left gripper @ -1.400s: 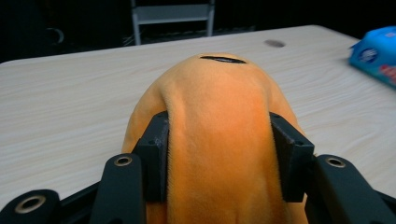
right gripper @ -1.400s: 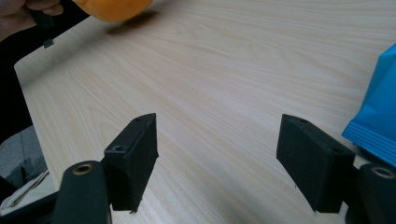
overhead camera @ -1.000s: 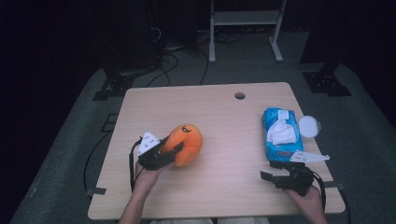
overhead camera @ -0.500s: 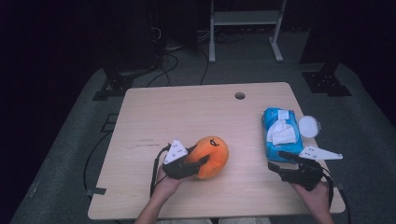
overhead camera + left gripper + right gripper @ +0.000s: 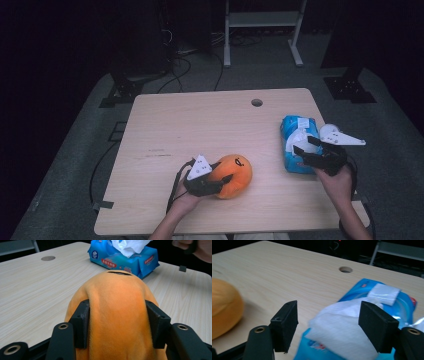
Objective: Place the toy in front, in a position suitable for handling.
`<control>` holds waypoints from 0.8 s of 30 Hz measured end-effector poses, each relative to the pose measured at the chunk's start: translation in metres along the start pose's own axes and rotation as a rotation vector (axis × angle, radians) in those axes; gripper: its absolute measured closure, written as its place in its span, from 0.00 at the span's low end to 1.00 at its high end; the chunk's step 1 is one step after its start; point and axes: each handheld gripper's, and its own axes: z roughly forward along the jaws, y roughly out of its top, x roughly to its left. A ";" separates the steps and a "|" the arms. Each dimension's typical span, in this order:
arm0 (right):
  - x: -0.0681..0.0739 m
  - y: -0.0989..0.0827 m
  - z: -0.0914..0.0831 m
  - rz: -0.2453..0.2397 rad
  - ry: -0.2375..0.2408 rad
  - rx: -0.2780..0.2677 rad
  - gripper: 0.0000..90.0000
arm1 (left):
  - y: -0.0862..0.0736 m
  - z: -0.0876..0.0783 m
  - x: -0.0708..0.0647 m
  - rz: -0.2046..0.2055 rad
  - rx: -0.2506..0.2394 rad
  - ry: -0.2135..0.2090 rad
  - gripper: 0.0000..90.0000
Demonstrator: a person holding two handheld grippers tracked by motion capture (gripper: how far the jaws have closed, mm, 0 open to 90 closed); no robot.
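In the high view, the left gripper [image 5: 220, 181] is sitting in the lower middle of the frame and its fingers are pinching the orange plush toy [image 5: 234, 175], which is resting on the wooden surface [image 5: 200, 125]. The fingers have just been opening a little, but the toy is between them and looks squeezed. At the right of the frame the right gripper [image 5: 305, 150] is hanging over the blue tissue pack [image 5: 292, 145], with its fingers spread.

In the left gripper view, the two black pads are pressing into the sides of the orange plush toy [image 5: 117, 312] in the centre of the frame (the fabric is bulging between them). The blue tissue pack [image 5: 125, 258] is lying at the top, with white tissue standing out of it.

In the right gripper view, the fingers [image 5: 285, 325] are standing wide apart around the white tissue [image 5: 337, 327] that is rising from the blue tissue pack [image 5: 404, 300]; I cannot tell if they are touching it. The orange plush toy [image 5: 224, 307] is lying at the left edge.

I judge the step in hand to be the reach for a tissue while the toy is held. The next move is calling for lowering the right gripper and closing it on the loose tissue alone, not on the wrapper.
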 end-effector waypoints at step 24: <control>-0.028 -0.014 0.035 0.160 -0.163 0.091 0.80 | -0.007 0.003 -0.002 0.049 0.027 -0.018 0.38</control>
